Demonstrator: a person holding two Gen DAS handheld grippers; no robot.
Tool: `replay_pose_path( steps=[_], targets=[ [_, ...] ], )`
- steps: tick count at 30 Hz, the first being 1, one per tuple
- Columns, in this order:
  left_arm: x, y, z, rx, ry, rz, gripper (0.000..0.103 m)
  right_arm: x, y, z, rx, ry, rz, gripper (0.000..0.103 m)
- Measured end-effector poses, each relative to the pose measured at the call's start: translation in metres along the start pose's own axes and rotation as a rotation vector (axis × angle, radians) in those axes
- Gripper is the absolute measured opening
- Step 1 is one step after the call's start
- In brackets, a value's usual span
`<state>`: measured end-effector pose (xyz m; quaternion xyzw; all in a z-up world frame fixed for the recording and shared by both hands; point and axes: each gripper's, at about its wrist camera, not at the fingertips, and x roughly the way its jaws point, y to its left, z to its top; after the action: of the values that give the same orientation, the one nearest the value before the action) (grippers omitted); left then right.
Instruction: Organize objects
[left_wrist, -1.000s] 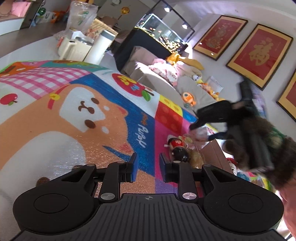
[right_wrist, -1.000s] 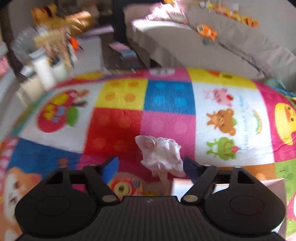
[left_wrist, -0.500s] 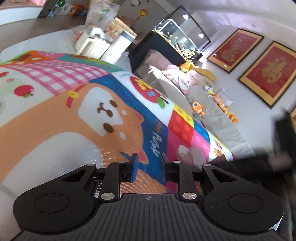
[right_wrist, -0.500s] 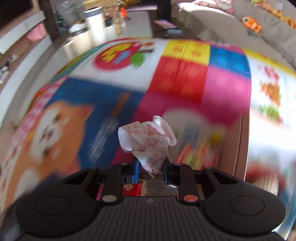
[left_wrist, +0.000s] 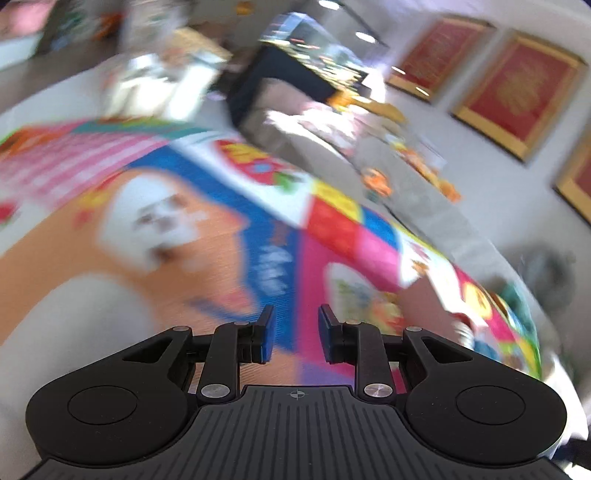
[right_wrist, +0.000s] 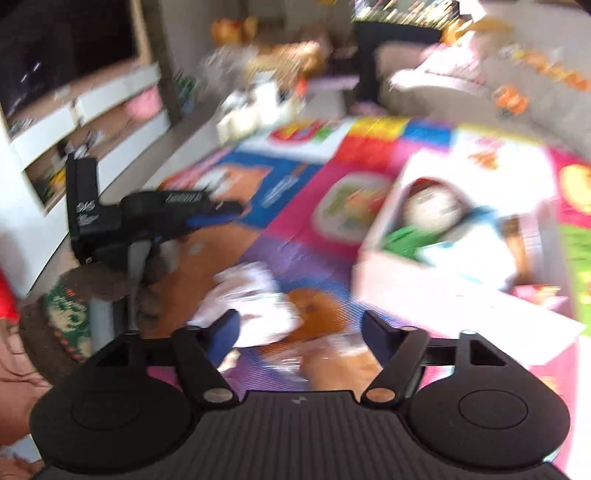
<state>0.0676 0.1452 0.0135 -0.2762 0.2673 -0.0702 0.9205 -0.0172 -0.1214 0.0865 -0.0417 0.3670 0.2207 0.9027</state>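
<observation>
In the left wrist view, the left gripper (left_wrist: 293, 334) hovers over the colourful cartoon-print play mat (left_wrist: 110, 229), its blue-padded fingers a narrow gap apart and empty, seemingly waiting. In the blurred right wrist view, the right gripper (right_wrist: 301, 334) is spread wide and holds nothing above a crumpled white-and-pink cloth (right_wrist: 251, 299) lying on the mat, left of the open white cardboard box (right_wrist: 469, 288) already holding toys, probably its destination.

Colourful play mat (left_wrist: 325, 236) covers the floor ahead; red gold-framed pictures (left_wrist: 517, 88) hang on the white wall, upper right.
</observation>
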Motion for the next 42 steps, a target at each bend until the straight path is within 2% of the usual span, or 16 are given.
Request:
replay_pose_path(
  steps=[3,4,5,10,15,17,20,24,26,28,29,32,34,36,39,42],
  targets=[
    [0.021,-0.041,0.023,0.111,0.083,-0.129,0.027,-0.010,-0.008,-0.020,-0.040,-0.129,-0.170,0.084],
    [0.033,-0.054,0.030,0.129,0.123,-0.154,0.027,-0.010,-0.010,-0.026,-0.047,-0.147,-0.206,0.084],
    [0.047,-0.066,0.037,0.135,0.158,-0.148,0.027,-0.010,-0.013,-0.032,-0.040,-0.158,-0.213,0.084],
    [0.114,-0.110,0.056,0.148,0.188,-0.013,0.027,-0.015,-0.022,-0.057,0.013,-0.234,-0.198,0.084],
    [0.181,-0.123,0.050,0.226,0.327,0.192,0.027,-0.019,-0.025,-0.076,0.030,-0.288,-0.219,0.086],
    [0.184,-0.123,0.040,0.275,0.365,0.214,0.027,-0.021,-0.027,-0.080,0.032,-0.303,-0.226,0.090],
    [0.170,-0.123,0.030,0.357,0.375,0.199,0.027,-0.028,-0.034,-0.083,0.034,-0.326,-0.239,0.099],
    [0.134,-0.121,0.013,0.463,0.393,0.180,0.026,-0.027,-0.063,-0.067,0.123,-0.300,-0.224,0.099],
    [0.113,-0.117,0.003,0.486,0.417,0.146,0.026,-0.024,-0.080,-0.057,0.183,-0.295,-0.229,0.099],
    [0.093,-0.114,-0.011,0.525,0.439,0.124,0.026,-0.023,-0.098,-0.048,0.264,-0.308,-0.294,0.099],
    [0.082,-0.115,-0.020,0.575,0.435,0.116,0.026,-0.023,-0.108,-0.044,0.317,-0.319,-0.320,0.099],
    [0.051,-0.117,-0.042,0.713,0.434,0.062,0.021,-0.030,-0.143,-0.043,0.497,-0.360,-0.345,0.099],
    [0.036,-0.112,-0.047,0.702,0.457,-0.009,0.021,-0.030,-0.163,-0.044,0.581,-0.362,-0.338,0.099],
    [0.024,-0.106,-0.047,0.649,0.464,-0.051,0.021,-0.024,-0.180,-0.044,0.631,-0.350,-0.316,0.099],
    [0.009,-0.097,-0.041,0.599,0.412,-0.059,0.021,-0.011,-0.194,-0.042,0.676,-0.322,-0.251,0.099],
    [-0.001,-0.088,-0.033,0.540,0.375,-0.066,0.021,0.005,-0.191,-0.035,0.686,-0.301,-0.199,0.099]
  ],
)
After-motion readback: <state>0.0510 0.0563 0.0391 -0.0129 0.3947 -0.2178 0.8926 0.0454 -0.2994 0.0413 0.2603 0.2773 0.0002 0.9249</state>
